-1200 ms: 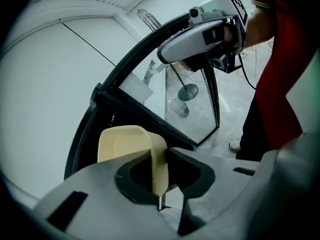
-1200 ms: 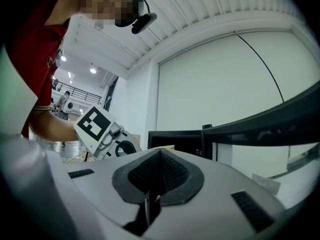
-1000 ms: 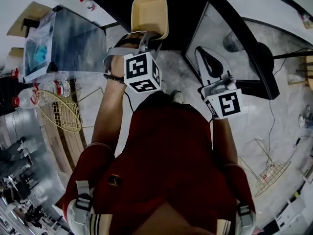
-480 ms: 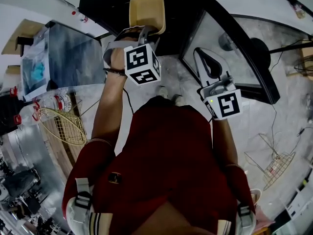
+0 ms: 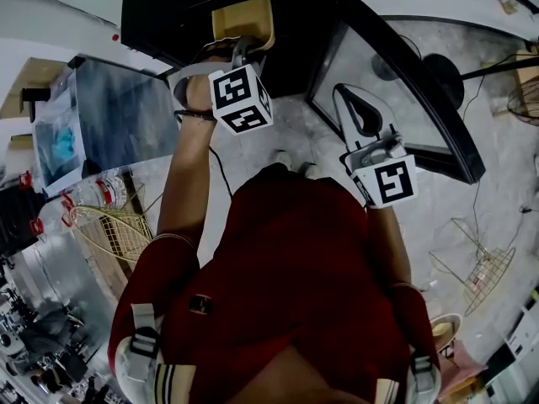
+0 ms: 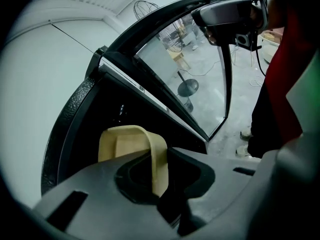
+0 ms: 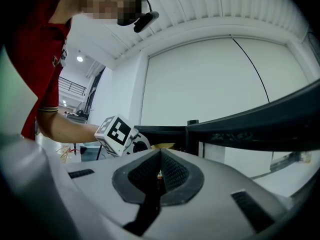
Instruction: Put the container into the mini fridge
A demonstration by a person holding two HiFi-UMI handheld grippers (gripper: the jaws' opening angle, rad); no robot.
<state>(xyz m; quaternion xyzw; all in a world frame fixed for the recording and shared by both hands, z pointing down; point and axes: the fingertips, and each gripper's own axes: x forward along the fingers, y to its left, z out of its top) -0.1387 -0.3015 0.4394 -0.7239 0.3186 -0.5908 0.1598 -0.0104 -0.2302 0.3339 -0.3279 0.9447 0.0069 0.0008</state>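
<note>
The beige container (image 5: 245, 22) sits at the mouth of the black mini fridge (image 5: 168, 7), partly inside its dark opening. My left gripper (image 5: 240, 50) is shut on the container's near rim; in the left gripper view the rim (image 6: 159, 159) stands pinched between the jaws of that gripper (image 6: 158, 178), with the fridge's dark inside (image 6: 95, 119) beyond it. The fridge's glass door (image 5: 396, 74) hangs open to the right. My right gripper (image 5: 349, 99) hovers in front of that door, shut and empty, as the right gripper view (image 7: 160, 173) also shows.
A dark glass panel (image 5: 118, 108) stands left of the fridge. Water bottles (image 5: 88, 194) and a wire basket (image 5: 109, 224) lie at the left. Another wire basket (image 5: 484, 268) and a bowl (image 5: 444, 331) are on the floor at the right; a round stand base (image 5: 442, 67) shows behind the door.
The left gripper has carried the container forward, from in front of the fridge into its opening. The right gripper has stayed where it was.
</note>
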